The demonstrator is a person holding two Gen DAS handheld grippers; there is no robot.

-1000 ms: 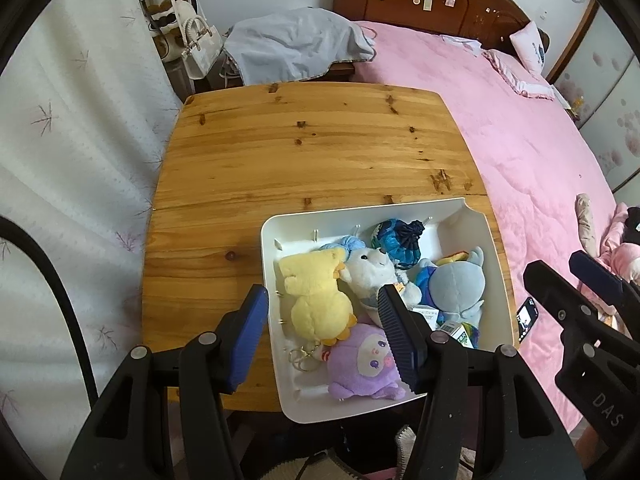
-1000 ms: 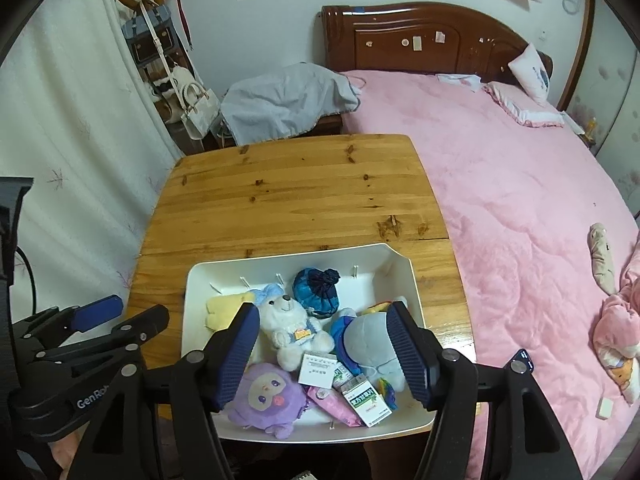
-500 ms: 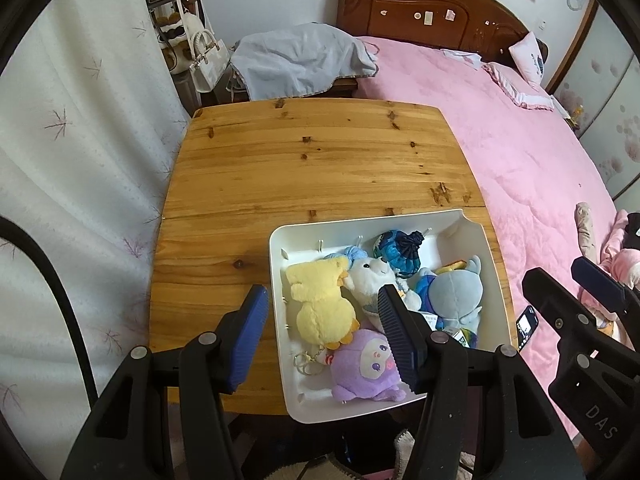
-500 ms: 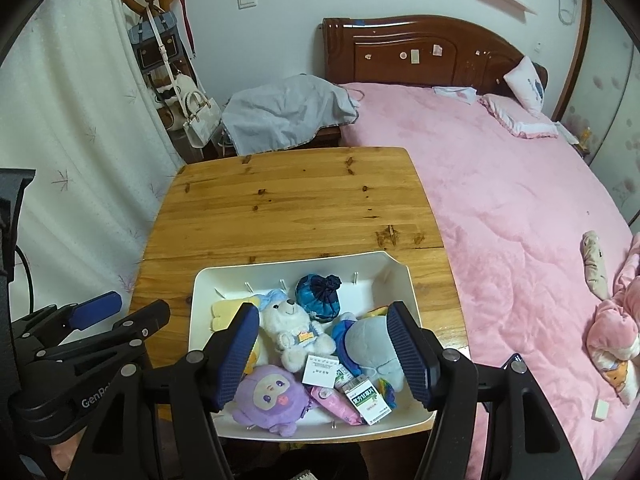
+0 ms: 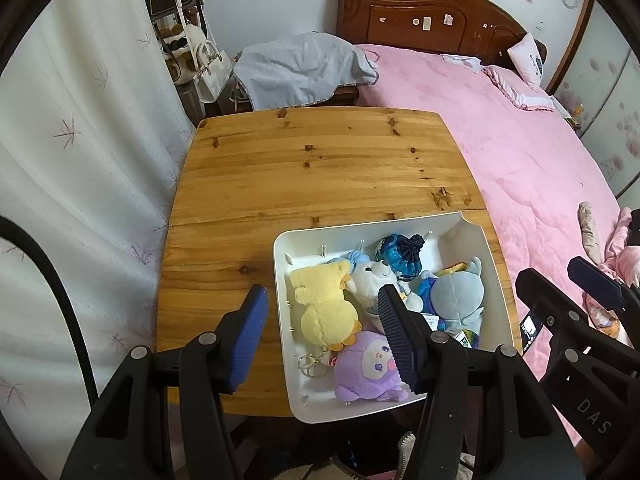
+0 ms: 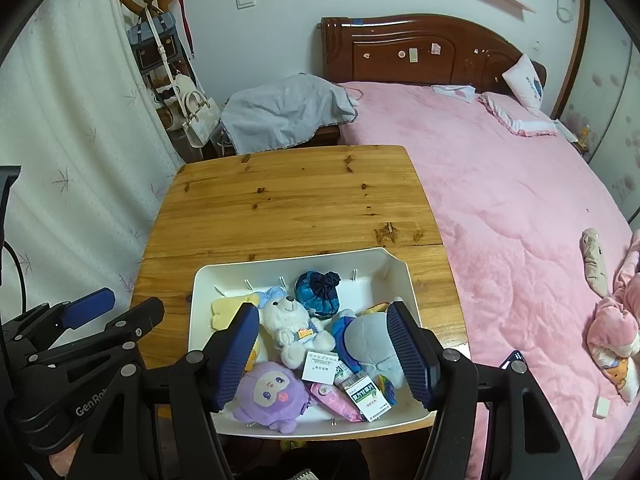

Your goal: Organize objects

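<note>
The left gripper (image 5: 322, 330) stands part open, empty, angled steeply down above the white tray (image 5: 280, 280) and its yellow plush (image 5: 322, 312). The right gripper (image 6: 324, 354) is likewise part open, empty, pitched down over the white bear (image 6: 294, 330) and grey-blue plush (image 6: 370, 344). The tray sits at the near edge of the wooden table (image 6: 288, 208). Gripper bodies read "DAS" and "GenRo"; the print on the green-and-white box (image 6: 366, 396) is too small to read.

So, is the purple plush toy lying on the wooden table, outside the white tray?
No, the purple plush toy lies inside the white tray, at its near edge beside the white teddy bear.
</note>
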